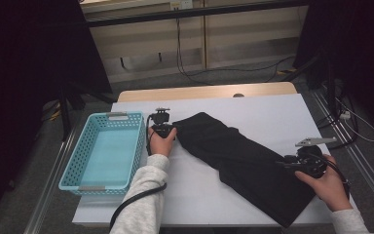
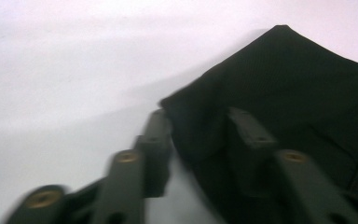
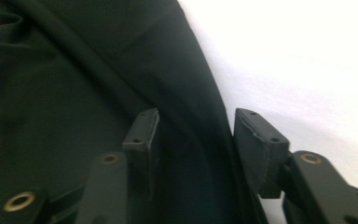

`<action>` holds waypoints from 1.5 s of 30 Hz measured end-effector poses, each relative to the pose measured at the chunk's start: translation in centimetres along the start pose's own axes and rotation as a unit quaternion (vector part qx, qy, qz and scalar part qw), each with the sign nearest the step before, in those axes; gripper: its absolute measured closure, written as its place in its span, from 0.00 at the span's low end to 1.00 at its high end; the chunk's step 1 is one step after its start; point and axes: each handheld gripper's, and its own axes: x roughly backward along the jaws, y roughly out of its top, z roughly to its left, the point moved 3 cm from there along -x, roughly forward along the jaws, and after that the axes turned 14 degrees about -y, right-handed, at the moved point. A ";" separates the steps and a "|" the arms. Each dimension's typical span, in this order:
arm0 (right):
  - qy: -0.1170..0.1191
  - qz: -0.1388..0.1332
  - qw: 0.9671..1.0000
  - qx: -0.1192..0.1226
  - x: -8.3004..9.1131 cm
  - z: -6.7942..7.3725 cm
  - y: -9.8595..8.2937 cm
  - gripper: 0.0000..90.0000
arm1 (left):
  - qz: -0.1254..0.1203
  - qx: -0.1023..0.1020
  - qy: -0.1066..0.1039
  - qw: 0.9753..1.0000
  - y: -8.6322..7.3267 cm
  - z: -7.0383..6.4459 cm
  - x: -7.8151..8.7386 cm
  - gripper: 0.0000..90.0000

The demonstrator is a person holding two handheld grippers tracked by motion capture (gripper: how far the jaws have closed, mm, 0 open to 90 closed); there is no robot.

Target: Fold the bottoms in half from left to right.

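A white table [image 1: 253,112] carries a black folded garment [image 1: 243,161] lying diagonally, right of an empty perforated turquoise basket [image 1: 106,151]. At the cloth's upper-left corner, the left gripper [image 2: 200,140] is spread astride its hem; the right gripper [image 3: 193,140] gapes over the opposite edge's thick seam.

Dim, dark-edged high view; the gripper views are bright, washed out and motion-blurred.

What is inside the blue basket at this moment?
Nothing visible: the basket shows a bare light-blue floor in the high view. Its near wall hides a thin strip of that floor. The black cloth lies on the table beside it, apart from it.
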 end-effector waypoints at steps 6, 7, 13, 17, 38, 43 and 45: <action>0.008 -0.006 1.000 0.009 -0.1 0.5 0.1 0.50 | -0.003 0.003 0.013 1.000 1.5 0.5 1.1 0.97; 0.007 -0.006 1.000 0.009 -0.1 0.5 0.1 0.50 | -0.009 0.003 0.019 1.000 1.8 0.8 1.5 0.97; 0.006 -0.010 1.000 0.018 0.0 0.6 0.1 0.43 | -0.027 0.001 0.043 0.999 2.4 1.5 2.7 0.79; 0.004 -0.013 1.000 0.021 0.0 0.6 0.2 0.40 | -0.006 0.009 0.039 0.999 1.7 1.4 2.6 0.50; -0.029 -0.013 0.999 -0.019 1.5 -2.1 -0.9 0.57 | 0.006 -0.071 0.008 0.997 -2.7 -3.3 4.0 0.15; -0.033 0.018 0.999 -0.018 1.0 -2.6 -2.0 0.71 | 0.003 -0.084 0.000 0.997 -3.5 -3.9 4.1 0.14; -0.027 0.015 0.999 -0.031 0.9 -2.9 -2.2 0.80 | 0.002 -0.086 0.000 0.996 -3.8 -4.0 4.2 0.14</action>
